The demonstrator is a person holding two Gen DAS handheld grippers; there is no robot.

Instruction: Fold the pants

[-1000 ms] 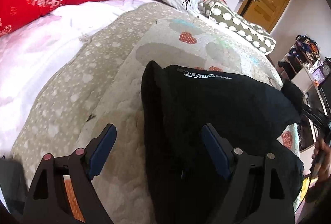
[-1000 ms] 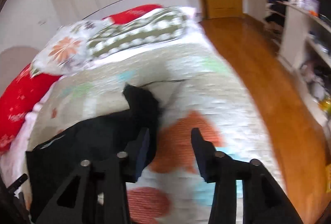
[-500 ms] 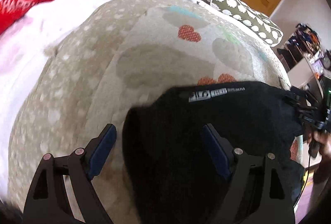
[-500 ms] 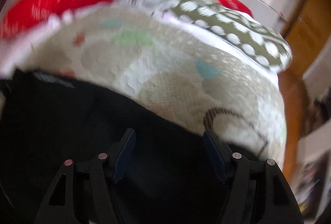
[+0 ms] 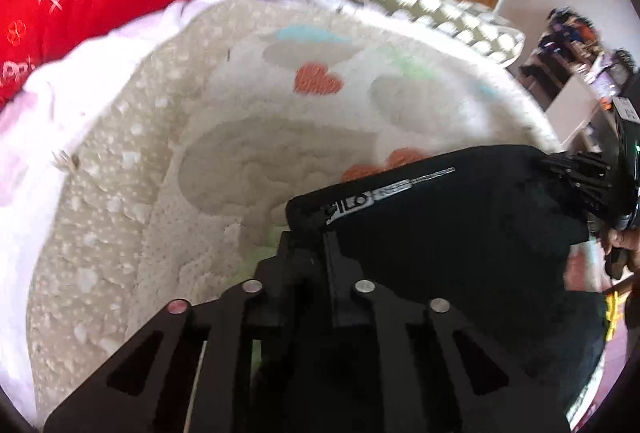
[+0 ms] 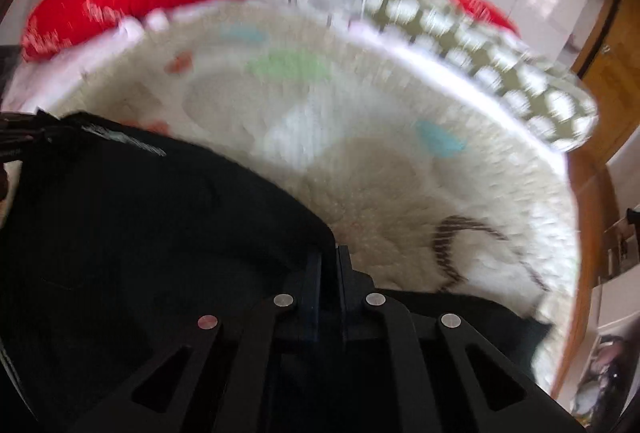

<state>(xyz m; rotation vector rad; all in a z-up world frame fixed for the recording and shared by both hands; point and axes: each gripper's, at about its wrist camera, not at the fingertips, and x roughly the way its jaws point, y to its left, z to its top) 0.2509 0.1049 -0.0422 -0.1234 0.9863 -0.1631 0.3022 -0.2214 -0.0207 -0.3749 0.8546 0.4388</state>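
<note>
hidden: near part of black pants (image 5: 460, 233) was cut off behind both gripper bodies; right wrist view was motion-blurred, label text unreadable
pants place: lay on the patterned quilt (image 5: 248, 137), on its near side, well apart from the red pillow (image 5: 80, 5)
pants axis: top edge ran across between the two grippers
left gripper (image 5: 320, 233): pressed together, pinching the pants' top corner
right gripper (image 6: 329, 257): pressed together, pinching the pants' other top corner

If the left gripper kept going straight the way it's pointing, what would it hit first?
The left gripper, shut on the black pants corner, points down at the quilt. It would probably meet that first, though depth is unclear.
</note>
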